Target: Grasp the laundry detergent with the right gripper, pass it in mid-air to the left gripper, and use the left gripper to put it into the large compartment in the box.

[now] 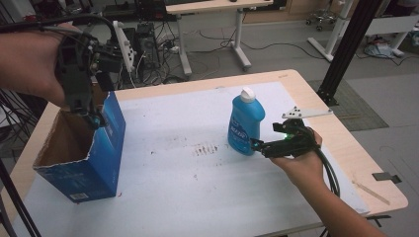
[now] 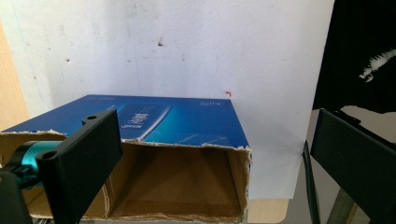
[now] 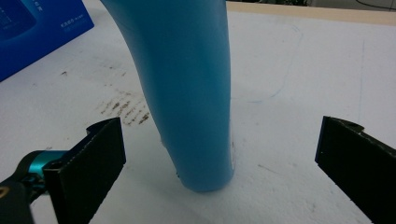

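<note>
Box (image 1: 94,148) stands at left of the surface (image 1: 188,197), top torn open, cavity unobstructed from above; left gripper (image 1: 96,120) hangs over its far rim, fingers spread. Wide bare stretch between box and bottle (image 1: 245,123), only stains there. Bottle stands upright right of centre; right gripper (image 1: 257,144) right beside its base, bottle between the spread fingers (image 3: 88,163), slack either side. Near edge free.

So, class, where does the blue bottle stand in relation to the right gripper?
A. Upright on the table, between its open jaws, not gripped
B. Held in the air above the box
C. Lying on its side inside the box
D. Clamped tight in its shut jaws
A: the bottle stands upright on the table, and the right gripper has its jaws wide apart on either side of it, clear of its sides.
</note>
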{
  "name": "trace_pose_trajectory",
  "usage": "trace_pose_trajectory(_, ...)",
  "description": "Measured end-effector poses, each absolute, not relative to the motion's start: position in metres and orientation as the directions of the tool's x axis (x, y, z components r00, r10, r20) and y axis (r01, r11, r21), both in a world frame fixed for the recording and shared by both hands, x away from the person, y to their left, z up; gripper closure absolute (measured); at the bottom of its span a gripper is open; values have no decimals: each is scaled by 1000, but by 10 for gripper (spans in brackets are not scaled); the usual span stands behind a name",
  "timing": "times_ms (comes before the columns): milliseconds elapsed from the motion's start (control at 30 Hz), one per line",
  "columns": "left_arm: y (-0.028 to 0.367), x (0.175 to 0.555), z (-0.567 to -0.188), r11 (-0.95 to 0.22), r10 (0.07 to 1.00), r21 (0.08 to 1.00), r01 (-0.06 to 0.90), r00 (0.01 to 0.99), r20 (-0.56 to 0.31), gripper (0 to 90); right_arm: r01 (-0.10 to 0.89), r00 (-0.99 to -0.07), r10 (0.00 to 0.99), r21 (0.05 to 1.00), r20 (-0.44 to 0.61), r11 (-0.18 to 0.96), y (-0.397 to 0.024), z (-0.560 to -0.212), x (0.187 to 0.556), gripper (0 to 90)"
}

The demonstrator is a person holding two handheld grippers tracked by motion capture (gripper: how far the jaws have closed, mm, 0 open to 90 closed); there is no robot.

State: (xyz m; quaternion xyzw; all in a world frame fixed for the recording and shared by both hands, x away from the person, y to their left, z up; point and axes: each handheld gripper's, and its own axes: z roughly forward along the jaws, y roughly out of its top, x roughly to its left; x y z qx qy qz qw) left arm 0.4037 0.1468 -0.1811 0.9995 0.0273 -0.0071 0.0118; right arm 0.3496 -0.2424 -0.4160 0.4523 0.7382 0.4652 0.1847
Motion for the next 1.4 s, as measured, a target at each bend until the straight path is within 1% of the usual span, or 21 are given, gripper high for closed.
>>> trace_pose_trajectory(367,147,405,-182,-998,58,19,58,998,-18,20,503,-501,851,854,160,136,-228,-424,363,10)
trace_pose_trajectory(933,151,407,-185,-998,64,12,65,998,-27,20,508,-489,859,850,152,139,-213,-433,382,9)
trace_pose_trajectory(1400,157,407,-185,-997,70,19,70,997,-25,20,463,-495,859,876,130,134,-206,-434,381,15)
